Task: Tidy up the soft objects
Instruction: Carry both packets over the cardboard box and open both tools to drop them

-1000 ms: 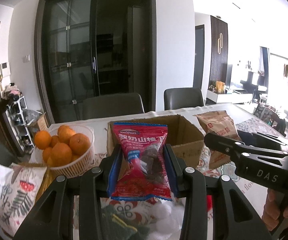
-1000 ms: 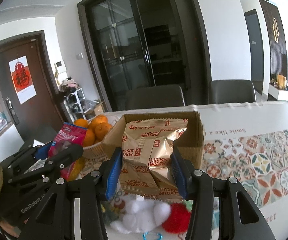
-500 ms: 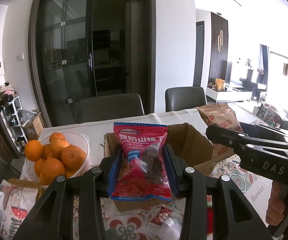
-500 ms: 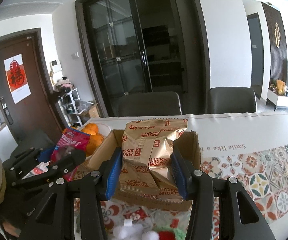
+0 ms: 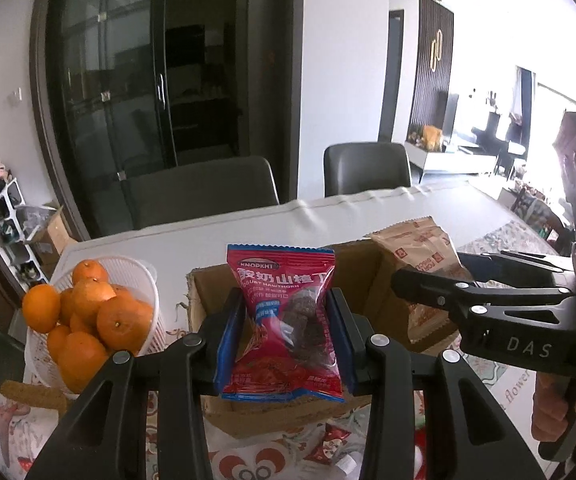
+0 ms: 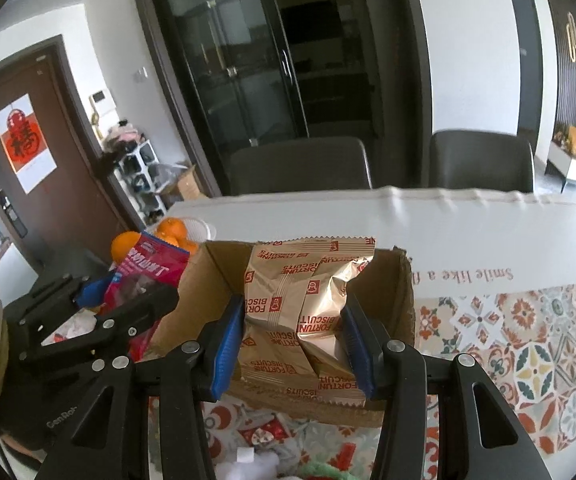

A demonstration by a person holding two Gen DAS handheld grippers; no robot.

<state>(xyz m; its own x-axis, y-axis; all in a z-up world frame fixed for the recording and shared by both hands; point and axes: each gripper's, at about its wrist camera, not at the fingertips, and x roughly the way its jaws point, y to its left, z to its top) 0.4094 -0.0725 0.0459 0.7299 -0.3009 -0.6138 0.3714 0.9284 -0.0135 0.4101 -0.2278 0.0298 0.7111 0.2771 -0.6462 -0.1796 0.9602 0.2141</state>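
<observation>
Right wrist: right claw (image 6: 294, 338) pinching biscuits (image 6: 302, 304), box (image 6: 402, 300) dead ahead just below; left claw (image 5: 284, 336) pinching red pack (image 5: 286, 316)

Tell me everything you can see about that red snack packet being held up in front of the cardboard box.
The red plastic snack packet is a glossy, crimped-edge pouch with white Chinese lettering, the words "Yogurt Hawthorn", a blue label patch and a clear window showing dark round pieces inside. It looks sealed and slightly puffy. It stands upright, pinched at its middle between the blue-padded fingers of the left gripper, which dent its sides. It hangs in front of the open brown cardboard box; whether it touches the box cannot be told.
</observation>
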